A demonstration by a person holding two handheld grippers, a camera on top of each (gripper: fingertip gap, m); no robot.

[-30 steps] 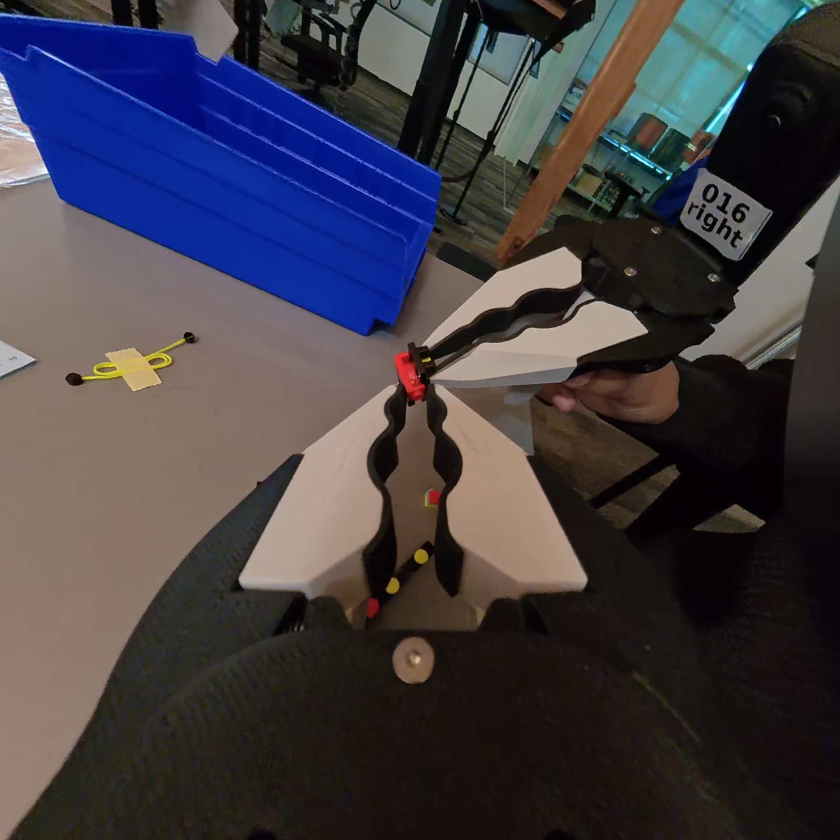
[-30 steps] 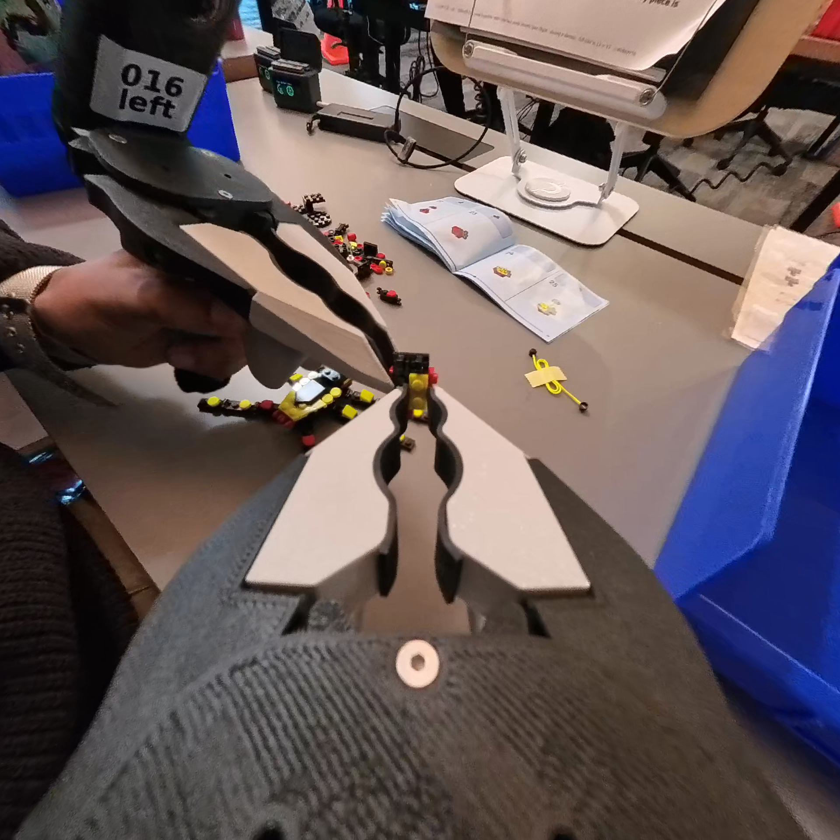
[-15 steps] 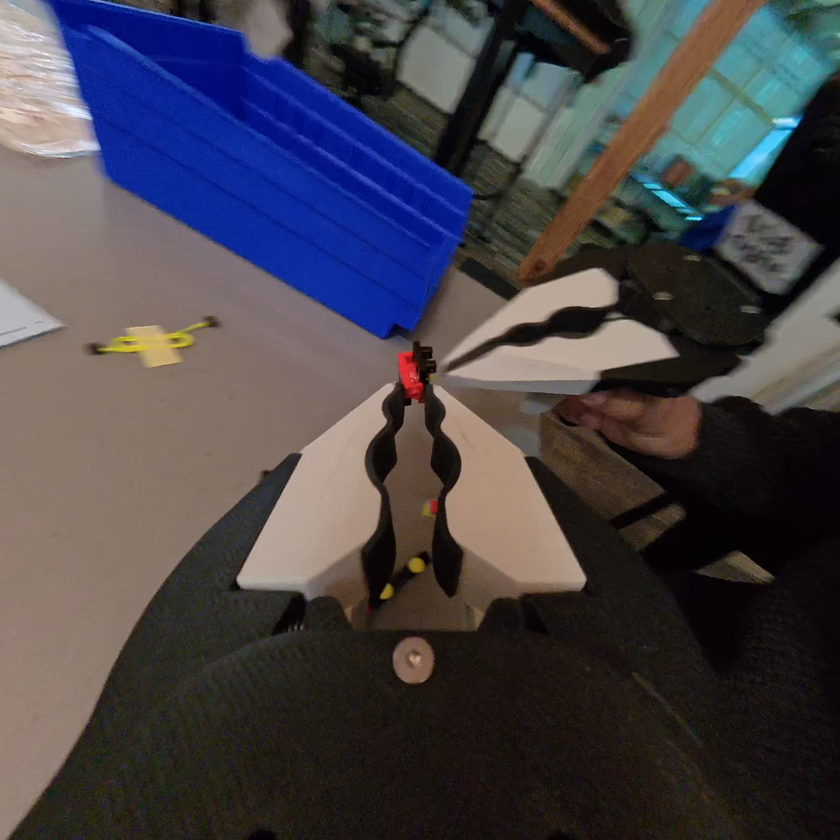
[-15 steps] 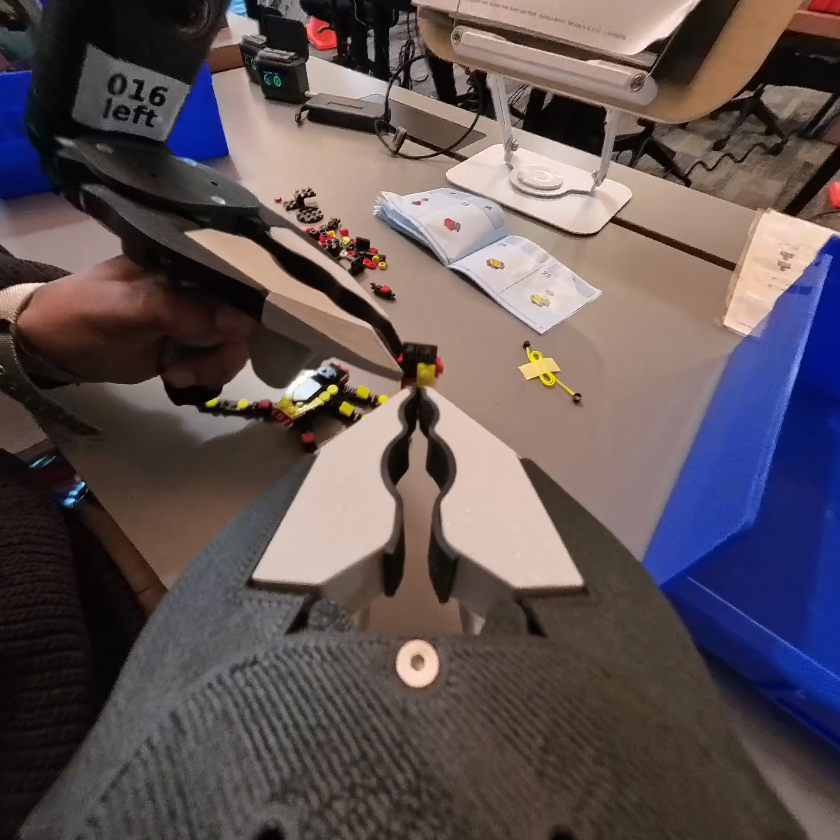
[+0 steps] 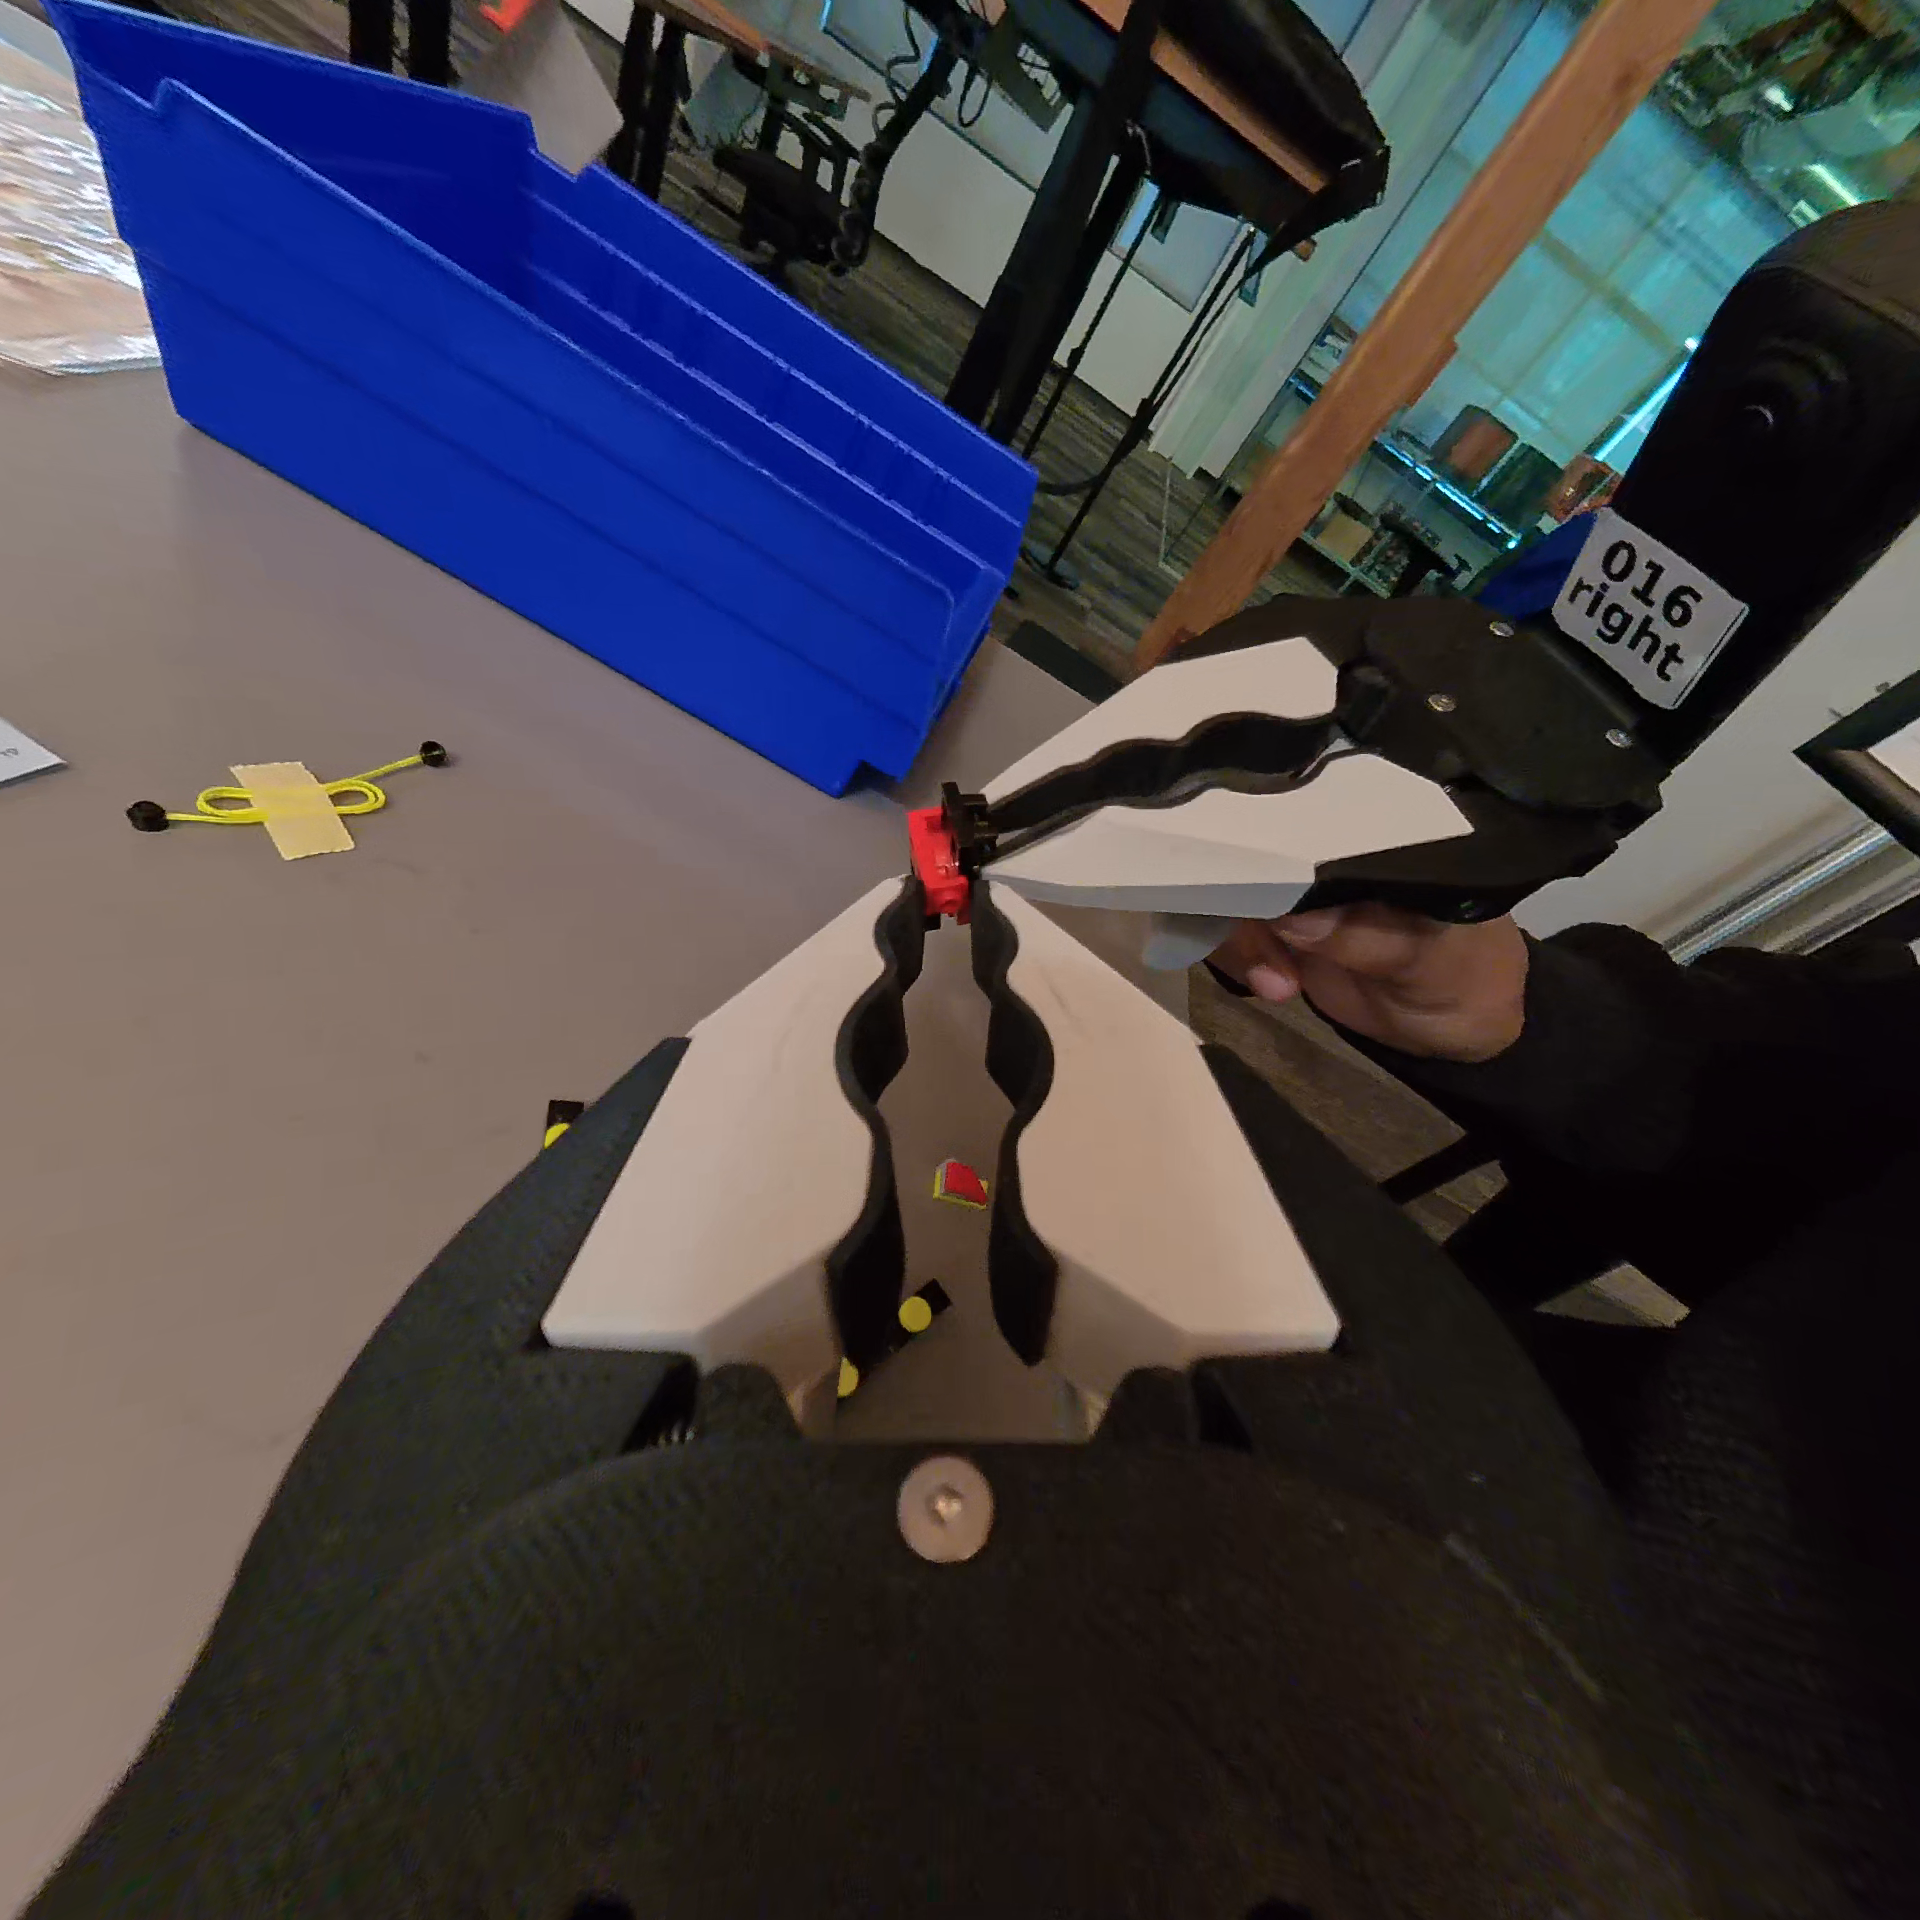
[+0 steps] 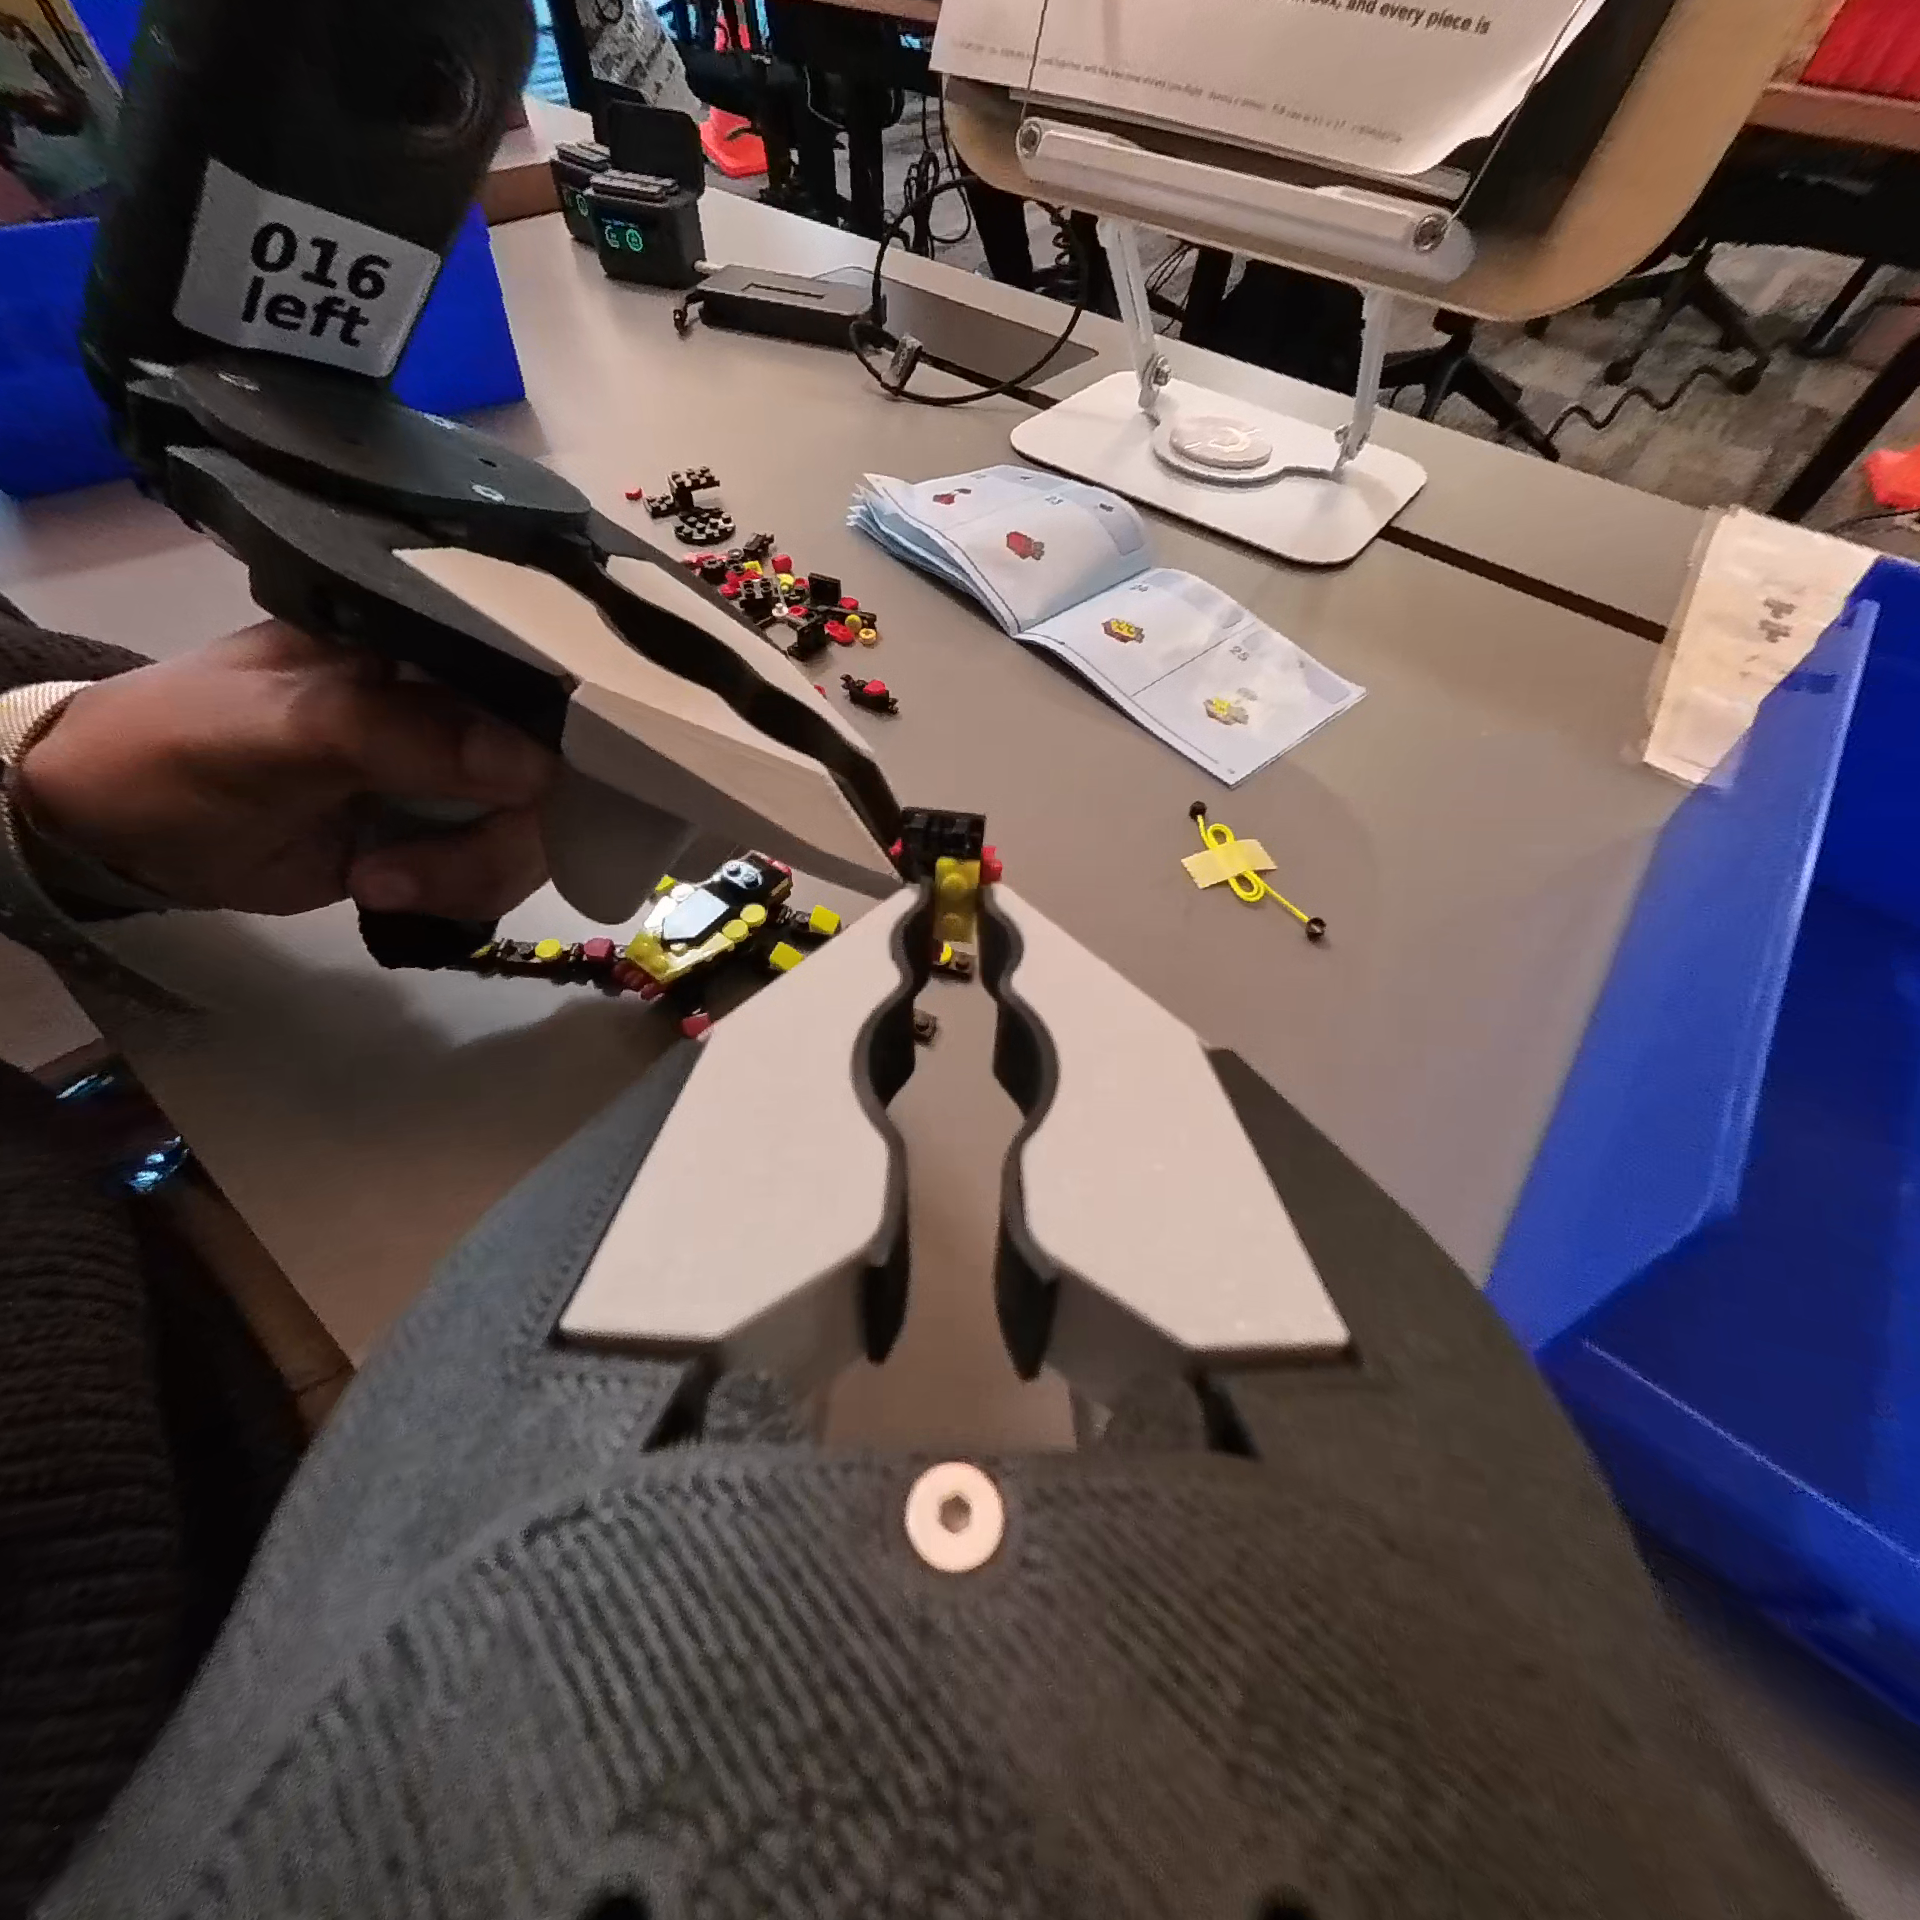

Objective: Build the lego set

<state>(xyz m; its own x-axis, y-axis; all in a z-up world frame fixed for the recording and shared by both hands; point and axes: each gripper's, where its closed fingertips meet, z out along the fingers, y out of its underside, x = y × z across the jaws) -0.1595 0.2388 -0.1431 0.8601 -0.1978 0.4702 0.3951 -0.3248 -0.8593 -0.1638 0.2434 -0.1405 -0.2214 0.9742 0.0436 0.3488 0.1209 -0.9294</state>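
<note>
Left gripper (image 5: 943, 906): its fingertips were clamped on a small red-and-black lego assembly (image 5: 943, 857), held clear above the grey table (image 5: 312, 1039).
Right gripper (image 6: 948, 914): it was brought in from 3 o'clock in the left wrist view, its tips pinched on the yellow-and-black side of the same small assembly, so both grippers met tip to tip.
Small assembly: a black studded block was seen at its top, a yellow piece below, red bits at the sides.
Partly built model (image 6: 707, 925): a black, yellow and red build was lying on the table below the left gripper, at 9 o'clock of the right fingertips.
Yellow cord (image 6: 1247, 878): taped down, at 2 o'clock, apart from the rest.
Loose pieces (image 6: 790, 597): scattered at 11 o'clock, farther off.
Instruction booklet (image 6: 1101, 613): laid open at 1 o'clock, beyond the cord.
Blue bin (image 5: 520, 416): stood at the table's far edge.
</note>
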